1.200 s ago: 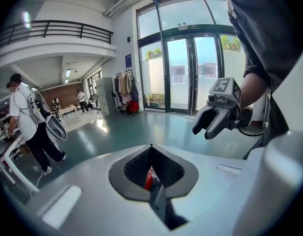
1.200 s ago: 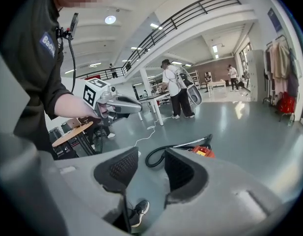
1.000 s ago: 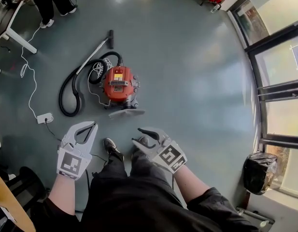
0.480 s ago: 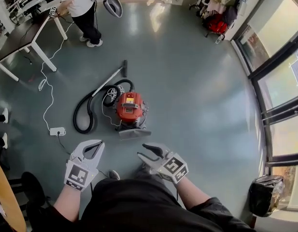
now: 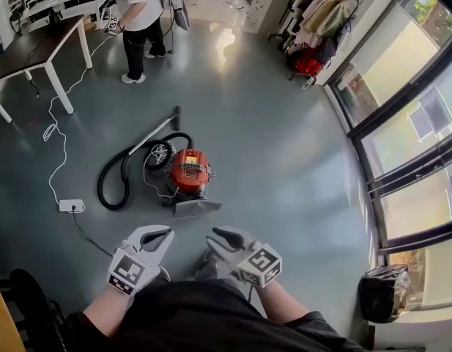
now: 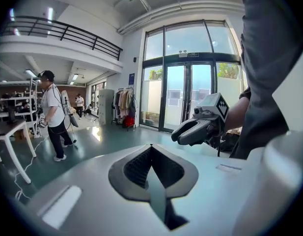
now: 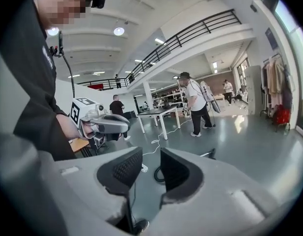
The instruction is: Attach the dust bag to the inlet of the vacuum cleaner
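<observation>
The red vacuum cleaner (image 5: 189, 173) stands on the grey floor ahead of me. Its black hose (image 5: 112, 185) is looped to the left and its wand (image 5: 149, 139) lies behind. A flat grey piece (image 5: 196, 208) lies at its near side; whether that is the dust bag I cannot tell. My left gripper (image 5: 154, 238) (image 6: 151, 149) hangs in the air well short of the vacuum, its pads meeting at the tips with nothing in them. My right gripper (image 5: 224, 238) (image 7: 151, 163) floats beside it; its jaws are closing, with a clear gap and nothing between them.
A white power strip (image 5: 70, 205) with its cable lies on the floor at the left. A person (image 5: 141, 20) stands at the back beside a table (image 5: 35, 46). A black bin bag (image 5: 379, 292) sits at the right by the windows. A clothes rack (image 5: 313, 20) stands far back.
Both grippers have risen and drawn closer to each other. The right jaws have narrowed. My view has tipped up, showing more of the room; the vacuum has stayed in place.
</observation>
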Tool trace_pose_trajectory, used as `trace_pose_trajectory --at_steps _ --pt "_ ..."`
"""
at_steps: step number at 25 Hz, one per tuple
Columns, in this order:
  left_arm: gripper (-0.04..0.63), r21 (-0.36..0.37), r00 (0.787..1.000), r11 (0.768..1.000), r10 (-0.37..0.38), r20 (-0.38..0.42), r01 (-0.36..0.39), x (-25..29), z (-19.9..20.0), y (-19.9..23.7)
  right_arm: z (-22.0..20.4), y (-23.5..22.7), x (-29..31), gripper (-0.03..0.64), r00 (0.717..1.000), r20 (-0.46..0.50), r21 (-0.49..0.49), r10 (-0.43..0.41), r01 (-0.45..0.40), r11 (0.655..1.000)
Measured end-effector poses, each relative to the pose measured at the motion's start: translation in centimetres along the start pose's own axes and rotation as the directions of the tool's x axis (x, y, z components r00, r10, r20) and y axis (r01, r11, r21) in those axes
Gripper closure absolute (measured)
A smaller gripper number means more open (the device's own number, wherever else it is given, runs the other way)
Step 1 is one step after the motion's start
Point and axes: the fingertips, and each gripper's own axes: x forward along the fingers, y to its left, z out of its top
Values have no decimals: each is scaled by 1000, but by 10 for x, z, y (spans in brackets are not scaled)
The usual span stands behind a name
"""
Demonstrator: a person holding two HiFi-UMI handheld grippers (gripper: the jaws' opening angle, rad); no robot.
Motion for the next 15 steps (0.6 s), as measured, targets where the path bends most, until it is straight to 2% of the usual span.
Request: trace_pose_trajectory --at_steps 4,6,9,12,15 --pt "580 -8 998 998 -56 24 57 -10 0 -24 -3 23 -14 546 1000 4 -22 5 -5 1000" --pt "580 -8 997 998 -67 36 67 -16 5 -36 -1 32 -22 585 999 21 -31 34 -33 999" --pt "580 -10 997 999 -45 58 46 -16 18 -50 0 35 -31 623 994 48 -38 95 -93 995" --pt "580 -28 996 999 -17 82 20 -4 33 -65 6 28 -45 623 987 73 -43 145 -142 989" --pt "580 -28 996 999 -23 86 26 16 48 -90 11 23 -70 623 980 85 -63 180 -175 983"
